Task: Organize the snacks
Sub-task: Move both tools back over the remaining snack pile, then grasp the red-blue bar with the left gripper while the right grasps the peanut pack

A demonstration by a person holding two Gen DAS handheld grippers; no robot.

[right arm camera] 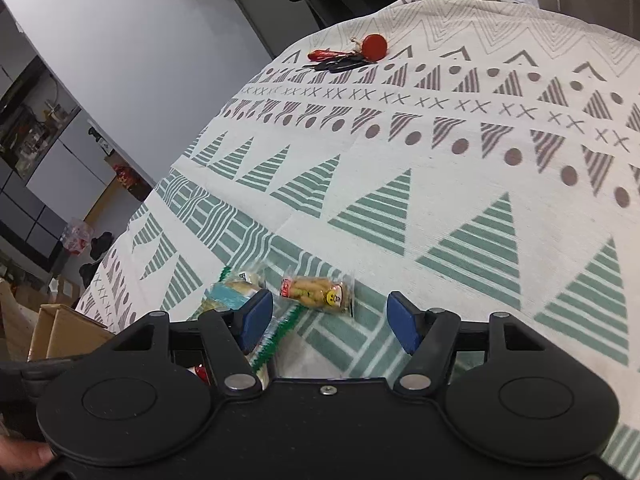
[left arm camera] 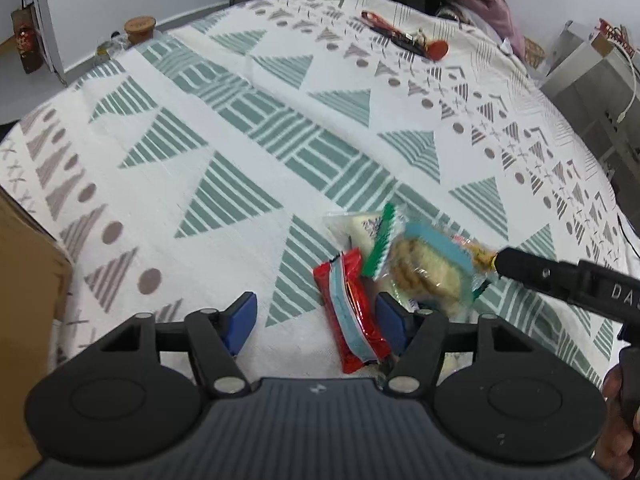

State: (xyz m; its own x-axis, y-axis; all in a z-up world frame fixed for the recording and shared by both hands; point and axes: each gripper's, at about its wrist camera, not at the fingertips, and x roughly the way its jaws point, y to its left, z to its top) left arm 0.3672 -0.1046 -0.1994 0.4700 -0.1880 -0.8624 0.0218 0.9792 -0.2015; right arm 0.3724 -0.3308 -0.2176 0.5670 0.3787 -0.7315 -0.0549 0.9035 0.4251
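Both tools, left tool (left arm camera: 316,322) and right tool (right arm camera: 330,318), are gaping wide, gripping nothing; crinkly snack packets (left arm camera: 404,264) are clustering at five o'clock on the woven-clothed counter (left arm camera: 240,128).

Bright, even indoor light, faint shadows; strong fisheye bending at edges, slight motion blur throughout.

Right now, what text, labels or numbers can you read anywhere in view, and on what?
"DA": white letters on the black right gripper's body, cut off at the frame edge.
Red snack packet: print too blurred to read.
Peanut snack packet: red label and yellow sticker too small to read.
Nothing else legible.
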